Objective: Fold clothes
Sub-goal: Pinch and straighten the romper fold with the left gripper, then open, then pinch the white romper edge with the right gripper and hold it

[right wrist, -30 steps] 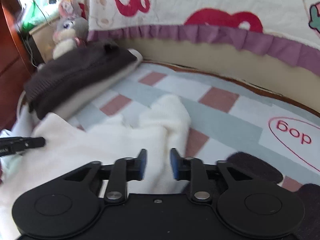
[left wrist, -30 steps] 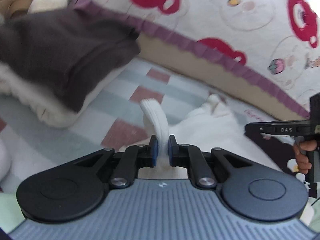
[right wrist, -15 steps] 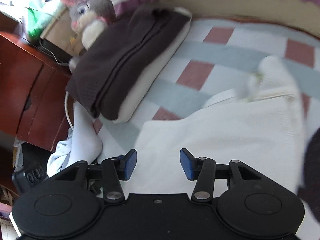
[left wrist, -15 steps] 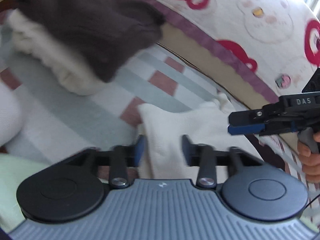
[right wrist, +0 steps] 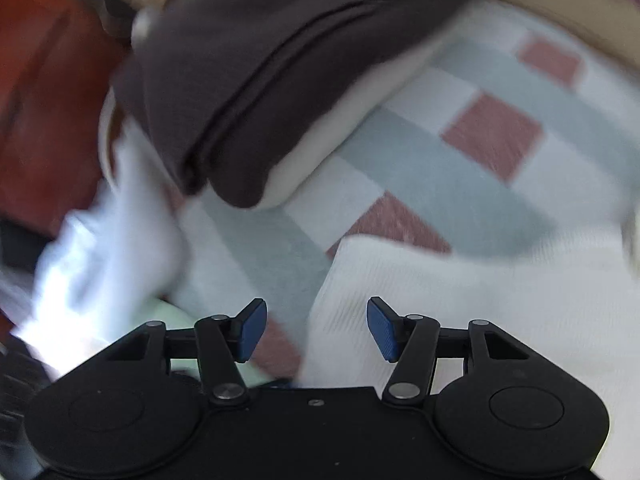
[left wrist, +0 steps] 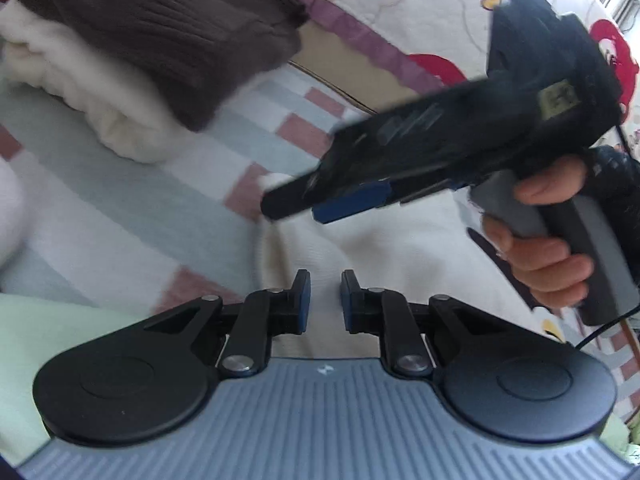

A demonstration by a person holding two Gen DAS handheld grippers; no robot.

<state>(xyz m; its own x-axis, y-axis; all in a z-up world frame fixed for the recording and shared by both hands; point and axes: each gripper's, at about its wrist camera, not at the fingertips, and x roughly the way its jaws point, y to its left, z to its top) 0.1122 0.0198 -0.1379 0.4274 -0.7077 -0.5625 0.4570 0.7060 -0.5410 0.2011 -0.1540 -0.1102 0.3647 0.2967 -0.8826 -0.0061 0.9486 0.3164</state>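
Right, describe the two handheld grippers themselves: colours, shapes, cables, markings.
The left gripper has a ribbed grey-blue body, two round black lobes, black linkage arms with silver pivots and blue-padded fingers. The right gripper is all black with the same lobes and blue pads; the left wrist view shows its grey pistol grip, a thin black cable and a yellowish label.

You get no readable text here; the label on the right gripper is blurred.
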